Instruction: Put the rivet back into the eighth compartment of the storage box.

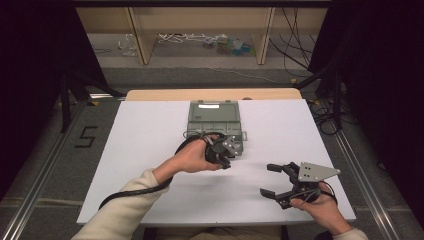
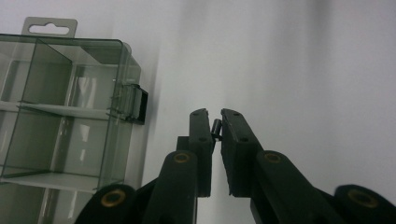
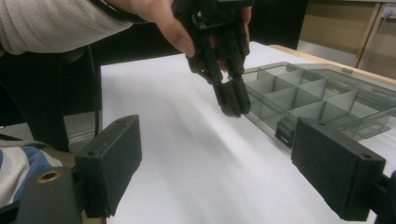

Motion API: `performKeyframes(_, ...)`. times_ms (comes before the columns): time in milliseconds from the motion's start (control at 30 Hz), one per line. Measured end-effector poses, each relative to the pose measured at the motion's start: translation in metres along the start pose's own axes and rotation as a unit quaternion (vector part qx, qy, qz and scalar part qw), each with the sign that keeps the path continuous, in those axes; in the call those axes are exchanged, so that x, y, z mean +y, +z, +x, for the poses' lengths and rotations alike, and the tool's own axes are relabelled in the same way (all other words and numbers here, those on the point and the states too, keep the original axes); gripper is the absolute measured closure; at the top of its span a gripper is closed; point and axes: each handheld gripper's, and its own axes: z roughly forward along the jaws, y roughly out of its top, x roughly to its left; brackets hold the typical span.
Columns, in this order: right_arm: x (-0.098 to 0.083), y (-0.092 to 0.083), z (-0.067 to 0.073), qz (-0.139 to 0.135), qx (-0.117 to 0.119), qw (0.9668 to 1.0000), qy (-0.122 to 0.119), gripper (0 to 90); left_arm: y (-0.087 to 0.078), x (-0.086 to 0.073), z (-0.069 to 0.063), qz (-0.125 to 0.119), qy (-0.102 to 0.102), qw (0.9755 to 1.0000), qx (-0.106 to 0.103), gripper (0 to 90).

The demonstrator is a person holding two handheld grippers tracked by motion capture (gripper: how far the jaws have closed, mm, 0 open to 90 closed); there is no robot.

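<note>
A clear grey compartment box (image 1: 215,120) lies open in the middle of the white table. My left gripper (image 1: 225,161) hangs just in front of the box's near edge, tips pointing down at the table. In the left gripper view its jaws (image 2: 214,115) are shut on a small dark cylindrical part (image 2: 216,127), with the box (image 2: 60,116) and its black latch (image 2: 136,104) to the left. My right gripper (image 1: 266,179) rests low at the front right, jaws wide open with nothing between them. The right gripper view looks between its own pads (image 3: 112,163) at the left gripper (image 3: 231,98) beside the box (image 3: 317,93).
The white table sheet (image 1: 150,150) spreads bare on both sides of the box. A wooden strip (image 1: 210,94) runs along the far edge. Beyond it, shelving legs and loose cables (image 1: 200,42) lie on the floor. A cable (image 1: 135,190) trails from the left gripper along the forearm.
</note>
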Motion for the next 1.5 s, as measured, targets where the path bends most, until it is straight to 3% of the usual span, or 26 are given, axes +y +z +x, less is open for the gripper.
performKeyframes(400,0.000,0.000,0.000,0.001,0.001,1.0000,0.000,17.2,0.002,0.006,0.011,-0.040,-0.019,0.9986,0.029,82.3)
performKeyframes(733,0.000,0.000,0.000,0.000,0.002,1.0000,0.000,17.2,-0.001,0.003,0.022,-0.079,-0.067,0.9928,0.060,82.3)
performKeyframes(800,0.000,0.000,0.000,0.000,0.002,1.0000,0.000,17.2,-0.003,0.003,0.024,-0.090,-0.076,0.9905,0.070,82.4)
performKeyframes(867,0.000,0.000,0.000,0.000,0.002,1.0000,0.000,17.2,-0.006,0.002,0.027,-0.105,-0.086,0.9876,0.080,82.4)
performKeyframes(933,0.000,0.000,0.000,0.000,0.002,1.0000,0.000,17.2,-0.008,0.001,0.029,-0.126,-0.101,0.9831,0.087,82.4)
performKeyframes(967,0.000,0.000,0.000,0.000,0.002,1.0000,0.000,17.2,-0.008,0.000,0.030,-0.137,-0.112,0.9800,0.092,82.4)
performKeyframes(1000,0.000,0.000,0.000,0.000,0.002,1.0000,0.000,17.2,-0.008,0.001,0.029,-0.155,-0.128,0.9747,0.098,82.4)
performKeyframes(1167,0.000,0.000,0.000,0.001,0.005,1.0000,0.000,17.1,-0.009,-0.001,0.032,-0.185,-0.156,0.9631,0.118,82.4)
performKeyframes(1200,0.000,0.000,0.000,0.000,0.005,1.0000,0.000,17.1,-0.009,-0.001,0.032,-0.188,-0.157,0.9619,0.123,82.4)
performKeyframes(1300,0.000,0.000,0.001,-0.001,0.005,1.0000,0.000,17.1,-0.010,-0.001,0.032,-0.208,-0.169,0.9534,0.138,82.3)
performKeyframes(1500,0.000,0.000,0.001,-0.001,0.006,1.0000,0.001,17.1,-0.011,0.000,0.033,-0.230,-0.178,0.9440,0.156,82.3)
